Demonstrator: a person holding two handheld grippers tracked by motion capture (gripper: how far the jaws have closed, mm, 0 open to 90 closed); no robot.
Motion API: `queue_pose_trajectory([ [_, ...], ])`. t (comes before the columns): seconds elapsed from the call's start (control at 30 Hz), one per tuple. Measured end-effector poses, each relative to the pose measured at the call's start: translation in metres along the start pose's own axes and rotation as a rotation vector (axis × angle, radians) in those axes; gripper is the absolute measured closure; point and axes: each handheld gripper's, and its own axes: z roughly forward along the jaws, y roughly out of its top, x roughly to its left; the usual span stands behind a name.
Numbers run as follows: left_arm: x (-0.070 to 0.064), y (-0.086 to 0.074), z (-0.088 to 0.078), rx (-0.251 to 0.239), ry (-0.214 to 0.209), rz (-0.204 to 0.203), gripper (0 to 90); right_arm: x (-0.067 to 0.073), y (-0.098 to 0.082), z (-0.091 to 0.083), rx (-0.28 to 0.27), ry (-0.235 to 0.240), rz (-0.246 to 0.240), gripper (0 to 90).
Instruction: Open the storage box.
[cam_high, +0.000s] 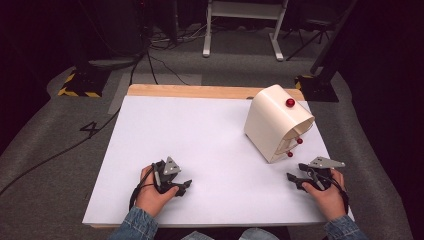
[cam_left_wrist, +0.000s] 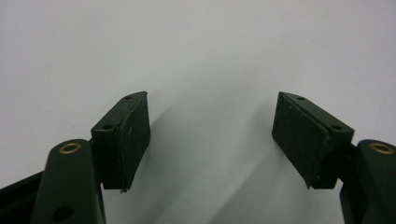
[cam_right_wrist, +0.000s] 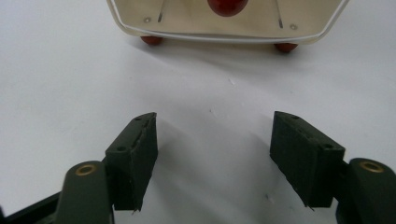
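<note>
Jaws of both grippers stood wide apart and held nothing. The left gripper (cam_left_wrist: 211, 135) rested at 7 o'clock on the table (cam_high: 200, 130), with bare white surface between its pads. The right gripper (cam_right_wrist: 214, 156) rested at 5 o'clock, its jaws aimed toward 12 o'clock at the near face of the box (cam_high: 276, 127).

The box was a cream, round-topped container resembling a small bread bin. It stood at 2 o'clock on the table, near the far right corner and close beyond the right gripper, but not touching it. One red knob (cam_high: 290, 102) sat on its upper surface. Two smaller red balls (cam_high: 299, 141) showed at the lower near edge; in the right gripper view they appeared as feet under the rim.

Handling judgement: the shell looked thin, rigid and light, with a smooth finish likely to slip under flat pads. The broad curved body appeared too wide for the jaws. The upper red knob offered the most practical point of hold; whether it lifts a lid or door could not be determined.

Orientation: the long axis ran roughly from 11 o'clock to 5 o'clock, with the open-looking end face turned toward 5 o'clock, facing the right gripper.
</note>
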Motion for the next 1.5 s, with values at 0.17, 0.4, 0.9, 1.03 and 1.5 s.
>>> queue_pose_trajectory([
  [0.17, 0.000, 0.000, 0.000, -0.001, 0.000, 0.006, 28.0, -0.001, 0.000, -0.001, -0.007, -0.002, 0.008, 41.7],
  [0.4, 0.001, -0.001, 0.000, -0.007, -0.002, 0.001, 28.0, 0.000, 0.006, -0.018, -0.081, 0.002, 0.032, 43.9],
  [0.9, 0.001, -0.001, 0.000, -0.006, 0.000, 0.003, 28.0, 0.000, 0.036, -0.014, -0.149, -0.003, 0.037, 59.0],
  [1.03, 0.001, -0.001, 0.000, -0.006, 0.000, 0.005, 27.9, -0.002, 0.039, -0.002, -0.135, 0.000, 0.042, 67.0],
  [1.5, 0.001, 0.000, 0.000, -0.004, -0.002, 0.002, 27.9, -0.002, 0.035, -0.014, -0.146, -0.009, 0.032, 74.3],
])
